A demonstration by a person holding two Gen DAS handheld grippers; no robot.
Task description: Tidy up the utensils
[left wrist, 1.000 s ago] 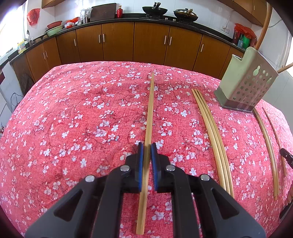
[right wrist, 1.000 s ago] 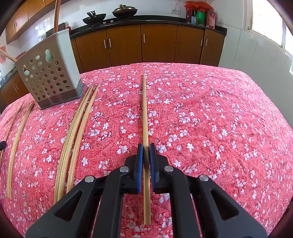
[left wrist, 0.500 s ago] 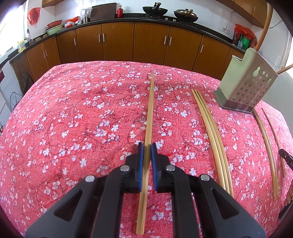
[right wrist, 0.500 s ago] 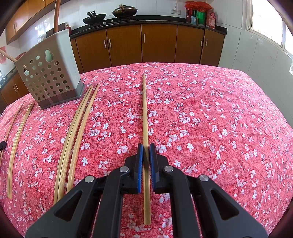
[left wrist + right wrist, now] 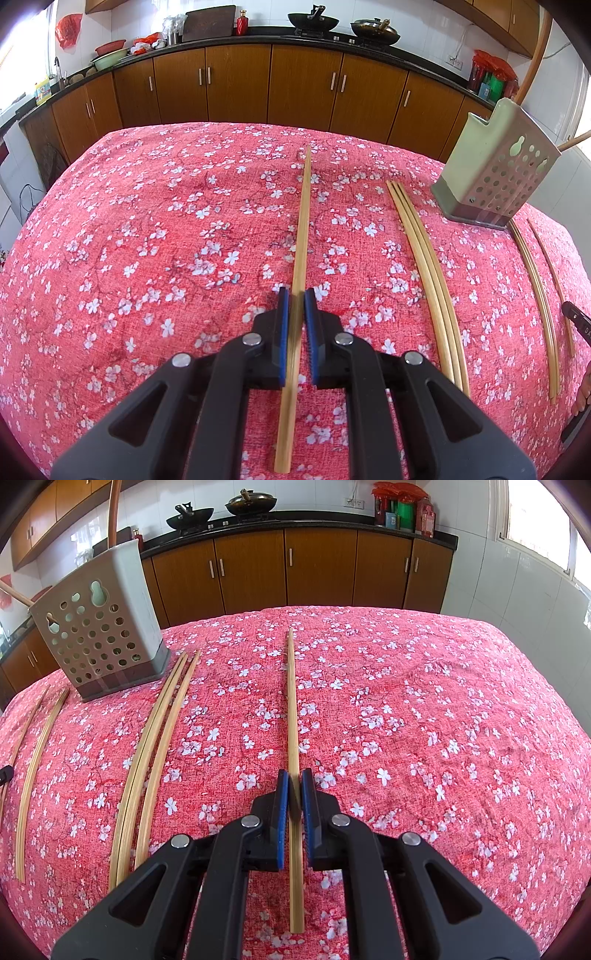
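A bamboo chopstick lies lengthwise on the red floral tablecloth and runs between the blue pads of my left gripper, which is shut on it near its thick end. In the right wrist view a second chopstick passes the same way through my right gripper, also shut on it. A perforated grey-green utensil holder stands to the right of the left gripper and, as the holder, to the left of the right gripper. A wooden handle sticks out of it.
Three loose chopsticks lie between the left gripper and the holder, more chopsticks beyond it. Three loose chopsticks lie left of the right gripper, others past the holder. Wooden kitchen cabinets stand behind the table.
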